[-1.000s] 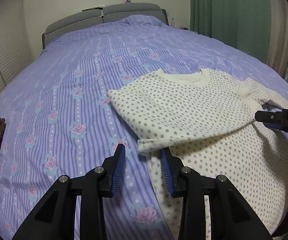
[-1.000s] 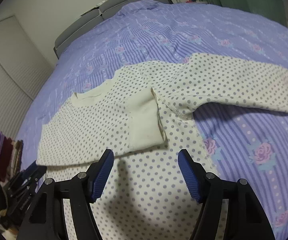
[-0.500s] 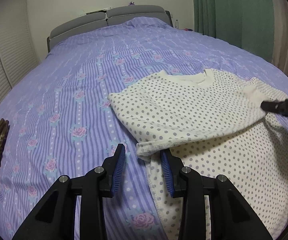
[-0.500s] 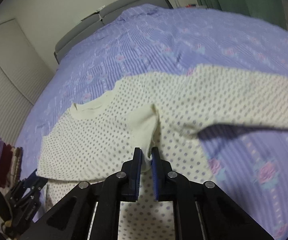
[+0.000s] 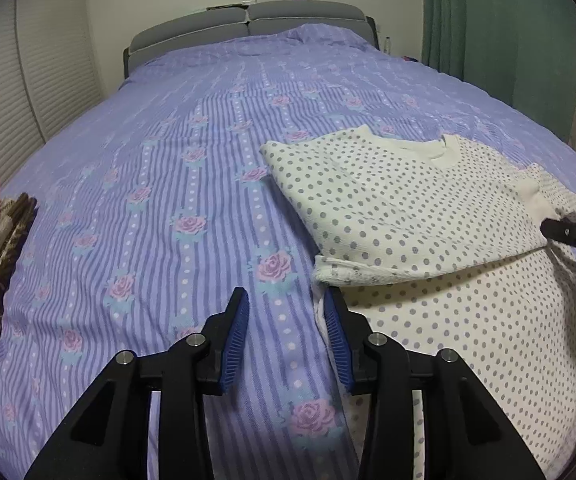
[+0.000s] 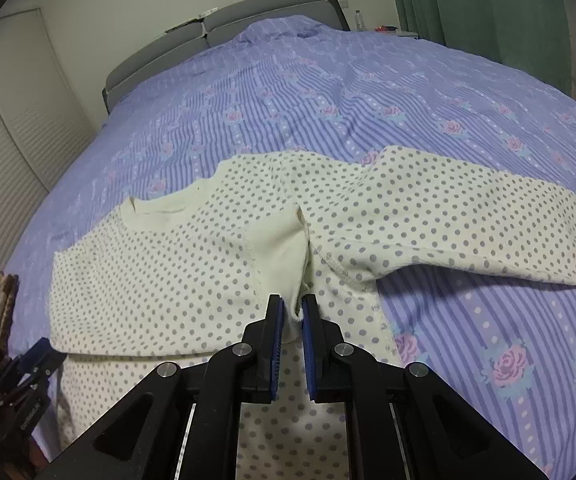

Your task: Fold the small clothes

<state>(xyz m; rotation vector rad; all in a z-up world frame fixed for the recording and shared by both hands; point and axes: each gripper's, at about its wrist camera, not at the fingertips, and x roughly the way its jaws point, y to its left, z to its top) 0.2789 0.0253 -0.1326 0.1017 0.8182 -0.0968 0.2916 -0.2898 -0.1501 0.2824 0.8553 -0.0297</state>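
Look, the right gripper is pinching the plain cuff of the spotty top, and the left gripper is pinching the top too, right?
Not quite. The left gripper is open and pinches nothing; the left wrist view shows its fingers apart beside the polka-dot top. The right gripper does pinch the plain cuff.

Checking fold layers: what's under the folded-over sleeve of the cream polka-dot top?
The folded-over sleeve lies across the cream polka-dot top's body; the chest beneath is covered. The right gripper pinches its plain cuff.

L gripper [image 5: 285,318] low, jaws apart, R gripper [image 6: 292,312] pinched tight — fabric between pads
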